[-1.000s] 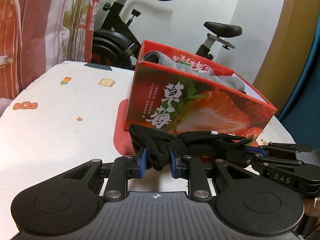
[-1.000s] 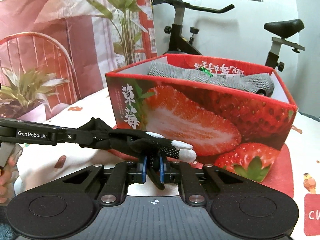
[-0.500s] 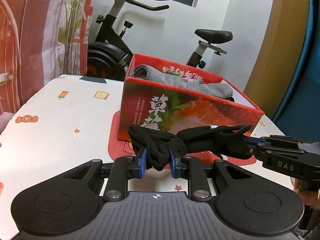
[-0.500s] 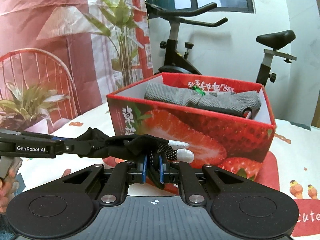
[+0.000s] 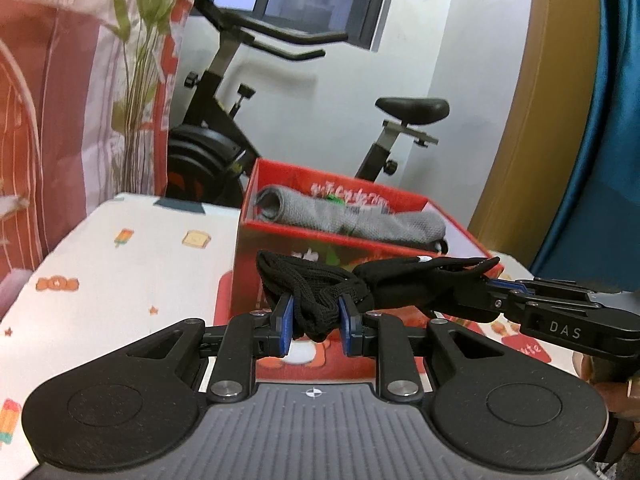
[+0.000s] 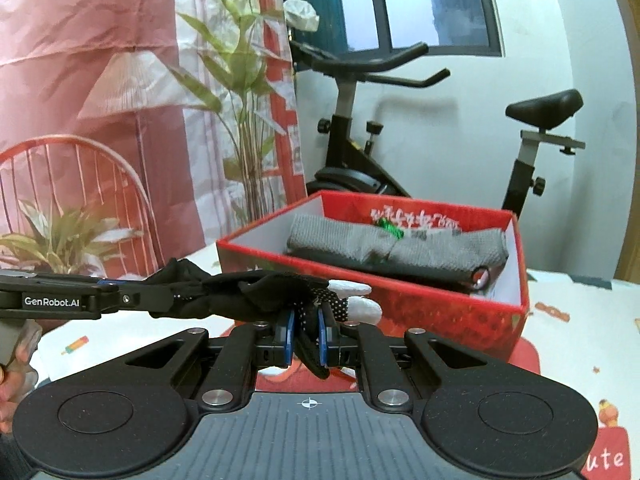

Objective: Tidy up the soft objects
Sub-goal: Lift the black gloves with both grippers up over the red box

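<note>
A: Start at the left hand-held gripper (image 5: 316, 322), low centre of its own view. What's it doing?

B: Its blue pads are pinching the knitted cuff end of a black glove (image 5: 320, 286). The glove stretches off to the right of that frame, where the right hand-held gripper (image 5: 486, 282) nips the other end.

A: And from the right wrist view?

B: The right hand-held gripper (image 6: 306, 336) is pressed together on the dotted, white-tipped finger end of the glove (image 6: 260, 288). The left hand-held gripper (image 6: 114, 286) comes in from the left edge, clamped on the cuff. So the glove hangs taut between the two, clear of the bench (image 5: 120, 264), in front of the red strawberry box (image 6: 400, 304).

A: What's in the box?

B: A rolled grey cloth (image 6: 396, 248) lying along the back, with something small and green on it that I can't make out. The front strip of the box floor looks free.

A: So how would you finish this well?

B: I'd judge the glove has to clear the near rim, so carry both ends at one height over the wall, keep it stretched so nothing droops and snags the cardboard, then lower it into the free strip beside the cloth. Let go with both ends together, or one end flops over the rim.
</note>
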`<act>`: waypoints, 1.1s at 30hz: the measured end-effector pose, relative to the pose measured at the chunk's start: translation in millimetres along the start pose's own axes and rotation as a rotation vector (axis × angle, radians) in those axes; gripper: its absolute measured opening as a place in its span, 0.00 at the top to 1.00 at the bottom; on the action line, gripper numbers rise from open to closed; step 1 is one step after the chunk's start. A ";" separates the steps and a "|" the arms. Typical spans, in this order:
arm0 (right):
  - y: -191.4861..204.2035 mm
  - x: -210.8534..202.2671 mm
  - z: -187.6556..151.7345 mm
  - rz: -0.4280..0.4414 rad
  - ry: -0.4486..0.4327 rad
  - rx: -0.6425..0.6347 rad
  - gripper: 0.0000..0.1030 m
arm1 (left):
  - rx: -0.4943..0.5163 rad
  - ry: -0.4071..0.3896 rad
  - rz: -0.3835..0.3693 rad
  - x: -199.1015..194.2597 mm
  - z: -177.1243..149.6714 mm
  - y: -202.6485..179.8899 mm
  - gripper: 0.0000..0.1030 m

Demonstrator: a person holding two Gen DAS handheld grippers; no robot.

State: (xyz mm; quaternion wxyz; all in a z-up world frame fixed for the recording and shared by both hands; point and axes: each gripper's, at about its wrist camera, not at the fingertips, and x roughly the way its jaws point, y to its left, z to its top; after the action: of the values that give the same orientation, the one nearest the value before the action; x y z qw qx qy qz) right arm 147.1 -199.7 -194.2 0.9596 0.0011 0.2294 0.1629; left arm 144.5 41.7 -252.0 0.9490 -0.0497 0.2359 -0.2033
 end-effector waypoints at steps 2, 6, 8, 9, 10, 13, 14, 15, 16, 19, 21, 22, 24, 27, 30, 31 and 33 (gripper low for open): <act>-0.2 -2.8 5.0 -0.002 -0.016 0.000 0.90 | 0.009 -0.016 -0.002 -1.8 3.7 -2.0 0.76; -0.9 -4.2 16.5 -0.003 -0.044 -0.011 0.90 | 0.017 -0.039 -0.006 -2.0 12.4 -4.0 0.76; -1.4 -1.6 23.2 -0.008 -0.051 -0.025 0.90 | 0.025 -0.049 -0.006 -0.4 18.0 -4.4 0.76; -1.8 -0.3 26.7 -0.009 -0.056 -0.029 0.90 | 0.027 -0.055 -0.005 0.3 20.5 -4.7 0.76; -3.1 1.2 30.4 -0.009 -0.062 -0.032 0.90 | 0.029 -0.060 -0.006 1.6 23.5 -5.0 0.76; -8.4 6.5 39.9 -0.009 -0.073 -0.031 0.90 | 0.037 -0.069 -0.010 7.9 32.7 -4.6 0.76; -10.9 9.0 43.3 -0.009 -0.074 -0.026 0.90 | 0.040 -0.070 -0.011 11.4 36.3 -4.7 0.76; -14.0 11.5 46.1 -0.012 -0.076 -0.023 0.90 | 0.040 -0.069 -0.014 15.4 40.2 -4.6 0.76; -16.9 14.7 49.5 -0.018 -0.077 -0.023 0.90 | 0.041 -0.068 -0.018 18.9 44.1 -4.4 0.76; -27.3 25.6 59.4 -0.033 -0.080 -0.017 0.90 | 0.060 -0.059 -0.028 35.4 56.4 -6.1 0.76; -36.1 35.2 66.1 -0.049 -0.076 -0.017 0.90 | 0.056 -0.040 -0.043 49.2 64.8 -5.4 0.76; -40.8 40.9 69.1 -0.058 -0.070 -0.019 0.90 | 0.055 -0.028 -0.052 57.5 69.5 -5.1 0.76; -50.2 52.9 73.1 -0.075 -0.054 -0.021 0.90 | 0.057 0.008 -0.071 76.1 78.6 -5.6 0.76; -64.5 71.5 74.6 -0.098 -0.021 -0.017 0.90 | 0.057 0.064 -0.094 102.2 88.6 -8.2 0.76; -81.4 88.7 73.9 -0.110 0.010 0.026 0.90 | 0.064 0.116 -0.093 127.8 93.0 -11.8 0.76; -86.5 94.1 73.3 -0.114 0.021 0.043 0.90 | 0.061 0.137 -0.095 136.5 93.5 -11.7 0.76; -95.4 104.7 71.7 -0.121 0.047 0.071 0.90 | 0.044 0.173 -0.093 152.1 93.5 -10.0 0.76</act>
State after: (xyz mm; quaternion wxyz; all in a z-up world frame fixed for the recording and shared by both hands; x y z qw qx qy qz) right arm 296.6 -252.0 -183.4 0.9614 0.0172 0.2571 0.0964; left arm 307.2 -29.8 -232.4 0.9154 -0.0222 0.3100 -0.2558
